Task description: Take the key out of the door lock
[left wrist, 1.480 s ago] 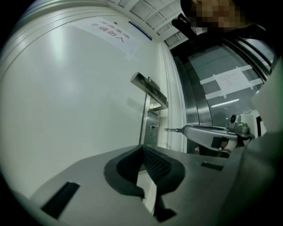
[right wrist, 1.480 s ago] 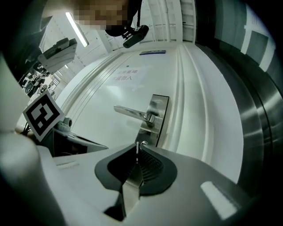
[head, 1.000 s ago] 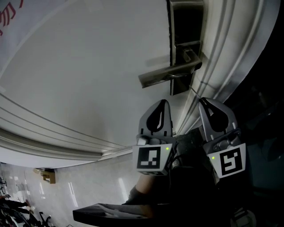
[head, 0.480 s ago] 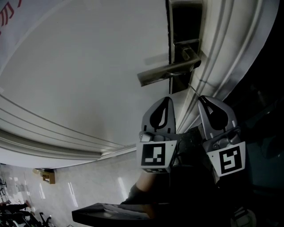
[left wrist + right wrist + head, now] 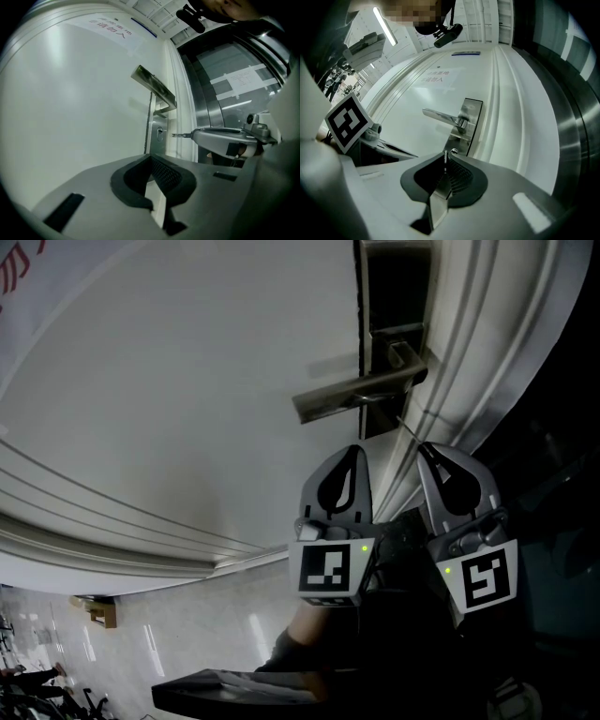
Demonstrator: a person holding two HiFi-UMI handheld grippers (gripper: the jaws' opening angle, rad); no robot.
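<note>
1. The right gripper (image 5: 445,164) is clamped on the key (image 5: 181,135). It pinches the head, so only the thin blade sticks out ahead of the tips.
2. The key's long axis runs along the gripper's own line, with the blade pointing straight forward at the keyhole (image 5: 453,151). In the left gripper view the blade tip is out of the lock, with a short gap between it and the keyhole.
3. The keyhole sits low in the steel lock plate (image 5: 465,123), just ahead of the right gripper. The lever handle (image 5: 440,115) is above the keyhole and reaches away to that gripper's left.
4. The left gripper (image 5: 343,470) is held just beside the right one, on its left, the two side by side. Its jaws are drawn together with nothing between them, and it faces the white door (image 5: 169,381) near the lock plate.
</note>
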